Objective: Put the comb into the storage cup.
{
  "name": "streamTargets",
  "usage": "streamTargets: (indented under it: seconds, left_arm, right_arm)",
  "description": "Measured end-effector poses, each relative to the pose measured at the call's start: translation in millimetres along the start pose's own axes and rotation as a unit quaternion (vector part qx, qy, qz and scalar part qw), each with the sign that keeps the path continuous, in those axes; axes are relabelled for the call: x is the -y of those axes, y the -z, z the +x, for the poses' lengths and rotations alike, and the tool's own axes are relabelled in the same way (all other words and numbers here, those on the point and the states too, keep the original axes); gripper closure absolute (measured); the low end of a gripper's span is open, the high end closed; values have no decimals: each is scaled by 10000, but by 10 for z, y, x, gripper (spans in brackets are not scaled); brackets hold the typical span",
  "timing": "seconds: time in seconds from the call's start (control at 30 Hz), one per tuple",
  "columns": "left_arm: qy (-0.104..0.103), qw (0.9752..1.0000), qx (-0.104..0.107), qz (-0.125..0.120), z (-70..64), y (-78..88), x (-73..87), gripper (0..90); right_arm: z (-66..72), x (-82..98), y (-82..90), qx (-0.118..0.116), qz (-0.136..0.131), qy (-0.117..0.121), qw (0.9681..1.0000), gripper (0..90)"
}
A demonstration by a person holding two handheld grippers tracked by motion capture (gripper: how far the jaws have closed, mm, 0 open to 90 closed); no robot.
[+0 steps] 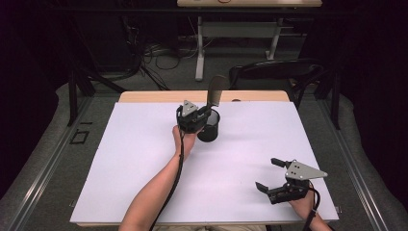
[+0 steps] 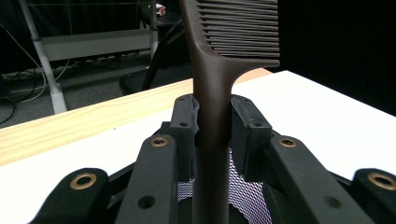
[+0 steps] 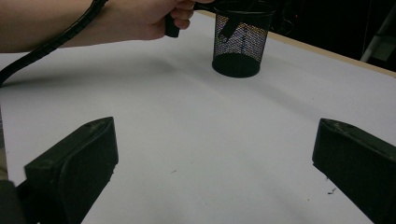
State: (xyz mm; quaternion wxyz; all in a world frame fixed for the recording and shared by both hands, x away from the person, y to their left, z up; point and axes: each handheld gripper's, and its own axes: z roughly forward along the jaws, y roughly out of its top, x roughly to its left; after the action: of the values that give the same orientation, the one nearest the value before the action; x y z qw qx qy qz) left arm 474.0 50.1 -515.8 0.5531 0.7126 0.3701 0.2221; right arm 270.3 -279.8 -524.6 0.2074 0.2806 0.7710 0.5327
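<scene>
A dark brown comb [image 1: 215, 90] stands upright, teeth at the top, with its handle down inside a black mesh cup [image 1: 208, 127] at the back middle of the white table. My left gripper [image 1: 209, 111] is shut on the comb's handle just above the cup's rim. In the left gripper view the two pads [image 2: 184, 126] press the handle of the comb [image 2: 212, 93] from both sides, with the cup's mesh [image 2: 243, 196] below. My right gripper [image 1: 266, 173] rests open near the front right, nothing between its fingers [image 3: 79, 158]. Far ahead of it stands the cup [image 3: 238, 42].
A white sheet [image 1: 144, 173] covers the table, with a wooden edge [image 1: 159, 96] along the back. Behind the table stand a dark chair [image 1: 274, 72] and a desk frame [image 1: 235, 33] with cables on the floor. The left forearm [image 1: 154, 192] crosses the table's front middle.
</scene>
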Motion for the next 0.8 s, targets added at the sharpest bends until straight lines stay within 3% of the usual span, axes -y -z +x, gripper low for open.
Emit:
streamTargets:
  seconds: [0.8]
  left_arm:
    - [-5,10000,-7,77,-9,-4,59,724]
  right_arm:
    - [-1,0,1,-10,18,11,10000,0]
